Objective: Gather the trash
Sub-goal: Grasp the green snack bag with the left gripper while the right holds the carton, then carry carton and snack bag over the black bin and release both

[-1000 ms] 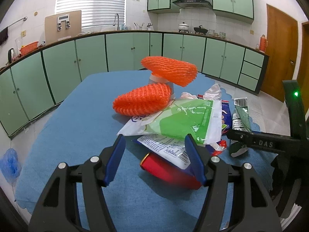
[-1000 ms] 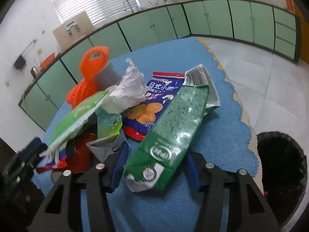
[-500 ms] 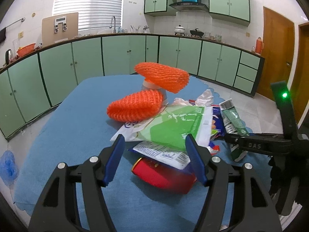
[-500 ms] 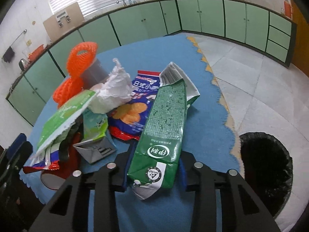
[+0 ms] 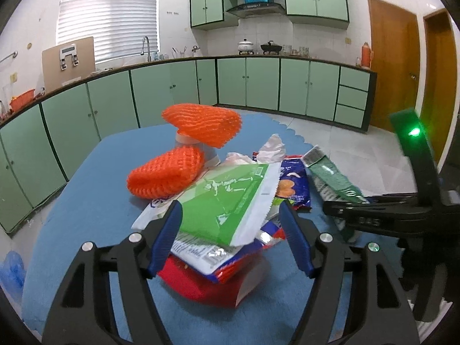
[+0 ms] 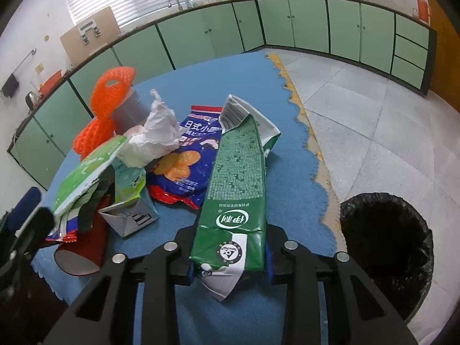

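Between the jaws of the right gripper (image 6: pixel 230 254) lies the near end of the green milk carton (image 6: pixel 235 189); the jaws have just been closing and now appear clamped on its sides. Its long axis runs straight away from the gripper, far end resting on the blue table mat (image 6: pixel 290 172). Bin (image 6: pixel 385 247) stands just right, on the floor. Left gripper (image 5: pixel 231 238) is nearer the wrapper pile (image 5: pixel 227 204), jaws apart and widening, straddling it, gripping nothing.
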The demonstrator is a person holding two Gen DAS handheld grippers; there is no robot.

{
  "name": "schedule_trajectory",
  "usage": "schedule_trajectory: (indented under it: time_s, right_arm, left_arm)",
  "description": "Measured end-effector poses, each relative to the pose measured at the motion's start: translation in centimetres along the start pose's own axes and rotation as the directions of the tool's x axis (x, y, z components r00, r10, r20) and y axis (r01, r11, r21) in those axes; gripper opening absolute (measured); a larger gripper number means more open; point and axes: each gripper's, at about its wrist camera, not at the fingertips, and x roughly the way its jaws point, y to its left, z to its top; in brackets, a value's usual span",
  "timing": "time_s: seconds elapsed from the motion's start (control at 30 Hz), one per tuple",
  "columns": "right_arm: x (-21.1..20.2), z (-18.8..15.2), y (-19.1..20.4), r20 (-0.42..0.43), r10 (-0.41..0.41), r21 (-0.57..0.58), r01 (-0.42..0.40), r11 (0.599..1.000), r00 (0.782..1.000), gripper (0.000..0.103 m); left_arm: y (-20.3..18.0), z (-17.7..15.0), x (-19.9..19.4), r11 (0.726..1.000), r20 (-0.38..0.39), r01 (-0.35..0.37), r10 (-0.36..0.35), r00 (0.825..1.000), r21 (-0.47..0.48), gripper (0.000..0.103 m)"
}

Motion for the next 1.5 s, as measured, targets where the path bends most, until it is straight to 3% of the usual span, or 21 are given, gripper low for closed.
schedule_trajectory:
  time_s: [0.4, 0.5, 0.67, 0.9, 1.03, 1.5]
  right_arm:
    - [0.1, -0.1, -0.2, 0.007, 0.006, -0.009, -0.006, 1.000, 1.000, 0.033]
    - [0.1, -0.1, -0.1, 0.007, 0.009, -0.004, -0.009, 1.000, 1.000, 0.033]
    - [0.0, 0.0, -0.3, 0.006, 0.018, -0.002, -0.018, 1.000, 1.000, 0.034]
    - [0.0, 0.1, -0.7, 0.006, 0.030, -0.008, -0.030, 1.000, 1.000, 0.033]
    - [-0.4, 0.1, -0.8, 0.011, 0.062, 0.007, -0.062, 0.998, 0.998, 0.033]
    - [-4.8, 1.5, -0.5, 0.107, 0.083, -0.029, -0.080, 0.996, 0.991, 0.033]
  left_arm:
    - [0.5, 0.8, 1.6, 0.998, -0.014, -0.063, 0.063, 0.998, -0.001, 0.067]
    - [0.6, 1.6, 1.5, 0.998, 0.006, -0.066, 0.066, 0.998, 0.002, 0.057]
    - [0.7, 2.0, 2.5, 0.996, 0.001, -0.085, 0.085, 0.996, 0.009, 0.053]
    - [1.1, 2.4, 3.3, 0.997, -0.004, -0.076, 0.076, 0.997, -0.006, 0.010]
    - [0.9, 2.6, 2.7, 0.997, 0.026, -0.076, 0.076, 0.997, -0.003, 0.001]
    - [0.2, 6.1, -2.8, 0.999, 0.197, -0.018, 0.025, 0.980, -0.040, 0.000]
